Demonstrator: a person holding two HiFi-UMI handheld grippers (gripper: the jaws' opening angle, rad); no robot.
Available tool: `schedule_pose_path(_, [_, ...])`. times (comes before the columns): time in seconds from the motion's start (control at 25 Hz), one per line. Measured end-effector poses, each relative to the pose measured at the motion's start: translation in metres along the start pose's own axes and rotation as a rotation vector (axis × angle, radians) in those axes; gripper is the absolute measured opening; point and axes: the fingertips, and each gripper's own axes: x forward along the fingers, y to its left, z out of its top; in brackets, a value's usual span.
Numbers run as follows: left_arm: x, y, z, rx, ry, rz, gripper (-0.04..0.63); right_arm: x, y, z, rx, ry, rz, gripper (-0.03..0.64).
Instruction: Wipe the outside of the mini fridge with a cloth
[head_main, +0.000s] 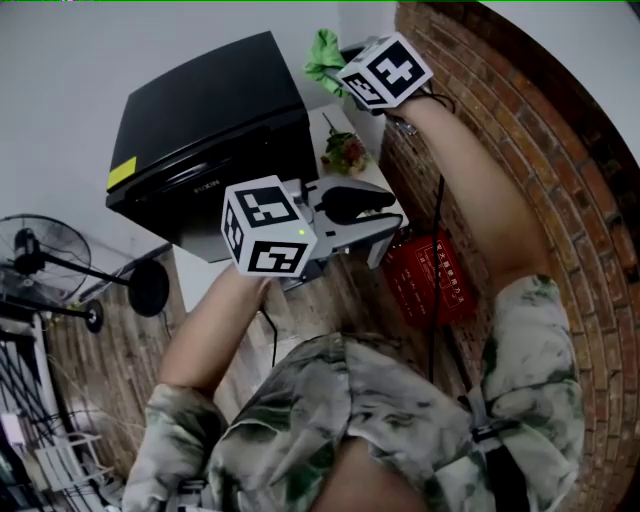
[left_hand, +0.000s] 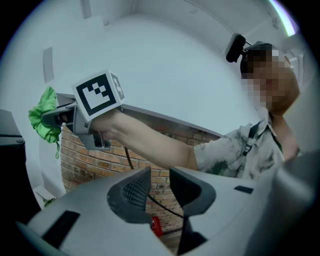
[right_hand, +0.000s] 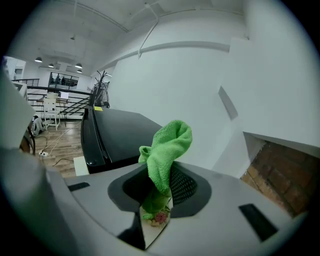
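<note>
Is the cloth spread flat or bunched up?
Bunched: the green cloth stands crumpled between the jaws of the right gripper.

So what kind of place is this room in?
Probably a loft-style office or studio, not a home kitchen. There is a bare brick wall, a black mini fridge, a standing fan, and an open floor behind a metal railing.

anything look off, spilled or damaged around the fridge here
Nothing looks spilled or damaged. The glossy black mini fridge looks intact. One oddity: the bright green microfibre cloth, pinched in the right gripper, hangs in the air beside the fridge, not on it. The left gripper is empty, jaws apart.
</note>
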Motion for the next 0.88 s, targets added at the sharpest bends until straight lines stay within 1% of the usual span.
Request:
schedule_pose_path(0.16, [-0.003,-0.006,-0.006,0.010,0.004,-0.004,0.126,0.003,0.004,-0.011,0.009,0.011,-0.007,0.103])
schedule_pose_path(0.28, [-0.006,-0.006,-0.010,0.004,-0.009,-0.001,0.125,0.011,0.006,-0.020,0.005,0.030,-0.014,0.103])
schedule_pose_path(0.44, [-0.002,-0.001,-0.020,-0.010,-0.007,0.013,0.126,0.029,0.004,-0.033,0.010,0.032,-0.006,0.103])
schedule_pose_path(0.6, [0.012,0.020,-0.022,-0.024,-0.010,0.064,0.126,0.051,-0.006,-0.047,0.011,0.019,0.030,0.103])
schedule_pose_path(0.88, [0.051,0.070,-0.016,-0.052,-0.012,0.135,0.125,0.090,-0.039,-0.048,-0.024,-0.041,0.123,0.103])
